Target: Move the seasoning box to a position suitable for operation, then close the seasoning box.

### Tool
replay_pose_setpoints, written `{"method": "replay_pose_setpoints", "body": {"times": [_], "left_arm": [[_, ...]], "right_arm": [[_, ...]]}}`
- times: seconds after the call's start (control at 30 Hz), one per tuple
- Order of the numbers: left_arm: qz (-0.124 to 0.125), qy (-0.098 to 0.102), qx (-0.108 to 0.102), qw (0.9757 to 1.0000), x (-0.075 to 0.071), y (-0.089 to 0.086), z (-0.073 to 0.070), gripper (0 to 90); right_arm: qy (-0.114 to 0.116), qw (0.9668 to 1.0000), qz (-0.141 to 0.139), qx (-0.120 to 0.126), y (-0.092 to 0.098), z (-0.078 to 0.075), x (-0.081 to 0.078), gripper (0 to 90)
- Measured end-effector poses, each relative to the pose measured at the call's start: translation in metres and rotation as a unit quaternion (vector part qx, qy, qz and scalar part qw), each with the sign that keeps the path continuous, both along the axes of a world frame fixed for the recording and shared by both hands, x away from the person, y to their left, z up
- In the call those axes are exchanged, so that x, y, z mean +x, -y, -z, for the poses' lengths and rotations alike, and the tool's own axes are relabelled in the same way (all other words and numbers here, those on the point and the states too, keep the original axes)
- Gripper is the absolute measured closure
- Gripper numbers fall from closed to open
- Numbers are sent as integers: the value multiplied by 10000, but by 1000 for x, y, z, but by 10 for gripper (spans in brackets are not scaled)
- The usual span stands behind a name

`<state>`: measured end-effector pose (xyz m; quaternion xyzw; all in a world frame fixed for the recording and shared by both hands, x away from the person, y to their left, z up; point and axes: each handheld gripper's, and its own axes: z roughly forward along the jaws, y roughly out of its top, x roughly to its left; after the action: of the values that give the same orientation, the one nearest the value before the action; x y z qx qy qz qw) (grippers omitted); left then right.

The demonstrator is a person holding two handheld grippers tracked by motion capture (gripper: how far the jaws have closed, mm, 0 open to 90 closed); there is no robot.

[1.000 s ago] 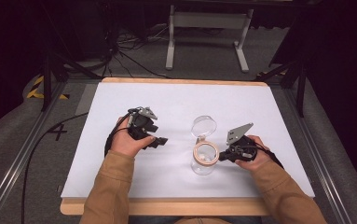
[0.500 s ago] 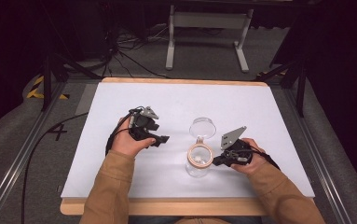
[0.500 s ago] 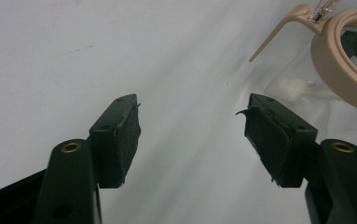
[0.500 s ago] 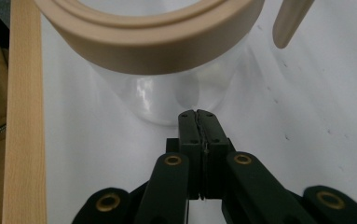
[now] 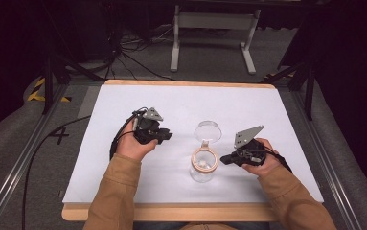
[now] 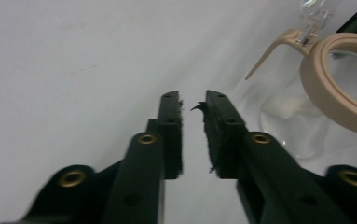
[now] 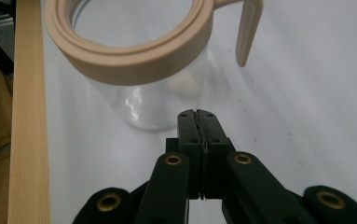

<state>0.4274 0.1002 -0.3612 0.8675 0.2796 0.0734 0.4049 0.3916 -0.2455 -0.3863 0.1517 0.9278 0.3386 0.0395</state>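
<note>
The glass jar (image 5: 203,165) stands open, lid swung back. The right gripper (image 5: 225,159), jaws closed empty, waits beside it; the left gripper (image 5: 167,136), jaws just closing on nothing, stays farther off.

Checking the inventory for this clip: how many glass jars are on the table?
1. A single clear glass jar with a beige rim ring stands near the front middle of the white table, between the two hands; its hinged glass lid is flipped open behind it.

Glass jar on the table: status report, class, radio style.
Left gripper empty, jaws just closing, small gap. Right gripper shut, empty, beside glass jar. Jar upright, lid flipped open. Nothing in the way.
</note>
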Motion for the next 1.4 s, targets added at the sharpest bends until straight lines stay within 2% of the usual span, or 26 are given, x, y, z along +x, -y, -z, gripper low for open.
{"method": "replay_pose_setpoints", "body": {"times": [0.07,0.1,0.13,0.2,0.27,0.33,0.37,0.4,0.57,0.63,0.67,0.8,0.87,1.0,1.03,1.1,1.13,1.2,1.33,1.4], "left_arm": [[55,-27,-171,9998,0,1,-2,886],[39,-21,-289,9996,1,3,-2,897],[39,-21,-289,9996,1,3,-2,898],[26,-98,-452,9989,2,5,-3,898],[32,-125,-480,9988,2,8,-4,898],[22,-52,-490,9988,2,13,-4,898],[64,-13,-500,9987,2,16,-4,898],[92,12,-526,9986,2,19,-4,898],[273,61,-855,9959,4,30,-6,898],[251,63,-1040,9942,4,32,-6,898],[237,3,-1071,9940,5,33,-6,895],[102,-16,-1155,9933,8,38,-3,880],[124,15,-1178,9930,8,42,-3,880],[218,79,-1240,9920,7,48,-4,883],[253,132,-1311,9910,7,50,-4,879],[285,122,-1271,9914,7,52,-5,870],[312,163,-1313,9907,7,53,-5,867],[323,134,-1290,9910,6,53,-6,869],[361,147,-1368,9898,5,52,-7,866],[397,153,-1315,9904,5,52,-8,866]], "right_arm": [[53,9999,90,100,3,-5,-1,900],[88,9996,162,196,4,-9,-2,900],[107,9992,246,283,6,-13,-3,900],[115,9989,292,359,7,-15,-4,900],[166,9980,346,500,9,-20,-7,900],[202,9970,377,641,9,-25,-12,900],[256,9958,345,805,8,-30,-16,900],[256,9958,345,805,8,-30,-16,900],[402,9908,231,1271,1,-33,-27,900],[467,9890,252,1382,-1,-32,-29,900],[505,9879,270,1440,-3,-31,-30,900],[437,9831,391,1733,-5,-27,-31,900],[395,9819,451,1795,-6,-25,-31,900],[395,9817,658,1743,-7,-22,-31,900],[389,9813,735,1738,-7,-21,-31,900],[376,9802,842,1750,-5,-20,-31,900],[356,9793,895,1782,-5,-20,-30,900],[353,9784,914,1822,-4,-20,-30,900],[364,9780,866,1864,-6,-21,-31,900],[388,9779,845,1873,-6,-21,-31,900]]}}
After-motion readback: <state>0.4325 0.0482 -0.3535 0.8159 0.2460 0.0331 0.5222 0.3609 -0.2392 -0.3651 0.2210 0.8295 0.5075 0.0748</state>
